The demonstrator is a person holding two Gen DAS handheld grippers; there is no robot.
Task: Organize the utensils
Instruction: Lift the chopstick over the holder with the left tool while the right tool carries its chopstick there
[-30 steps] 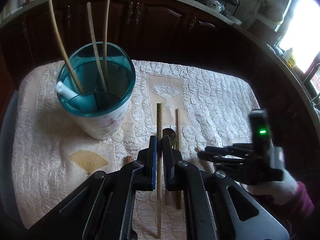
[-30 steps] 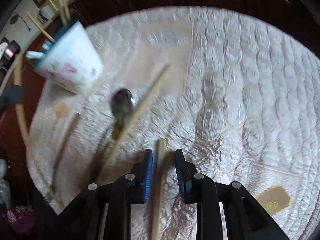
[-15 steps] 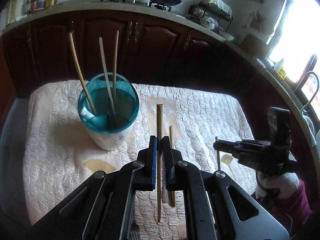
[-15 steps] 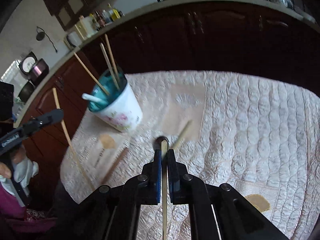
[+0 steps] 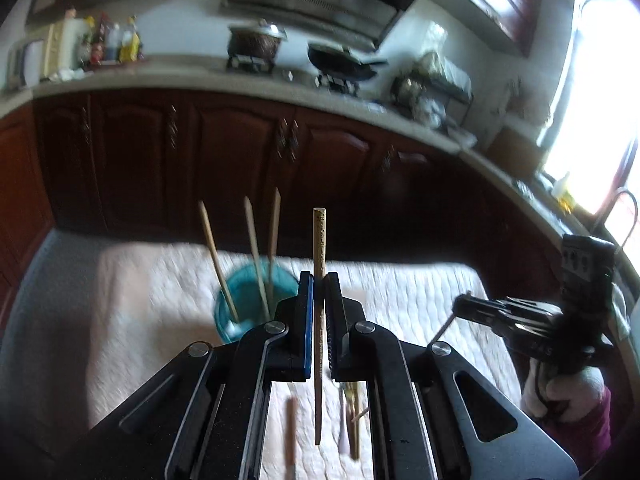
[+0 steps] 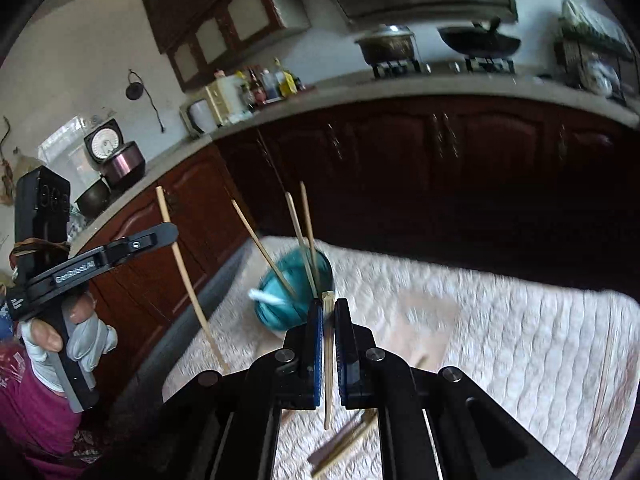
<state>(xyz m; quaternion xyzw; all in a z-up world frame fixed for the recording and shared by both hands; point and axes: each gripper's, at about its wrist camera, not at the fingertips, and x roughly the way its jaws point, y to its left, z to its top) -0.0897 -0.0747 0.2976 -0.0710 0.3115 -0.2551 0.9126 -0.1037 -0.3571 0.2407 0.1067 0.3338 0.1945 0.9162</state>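
My left gripper [image 5: 319, 280] is shut on a light wooden chopstick [image 5: 319, 240], held up off the table with its blunt end pointing away. My right gripper [image 6: 328, 304] is shut on a second chopstick [image 6: 328, 380], also lifted. A teal-rimmed white cup [image 5: 244, 304] [image 6: 296, 292] stands on the quilted cloth beyond both grippers, holding three chopsticks and a white spoon. The right wrist view shows the left gripper [image 6: 172, 232] at the left with its chopstick [image 6: 188, 280]. The left wrist view shows the right gripper [image 5: 460, 306] at the right.
More utensils lie on the cream quilted cloth [image 5: 420, 292] under the grippers: a brown stick [image 5: 290, 432] and a spoon with chopsticks [image 5: 352, 412] [image 6: 344, 440]. Dark wooden cabinets [image 5: 240, 152] and a counter with pots stand behind the table.
Both grippers have risen well off the cloth, each carrying a chopstick. The right gripper's jaws closed on its chopstick before lifting. Both views have tilted up toward the kitchen counter.
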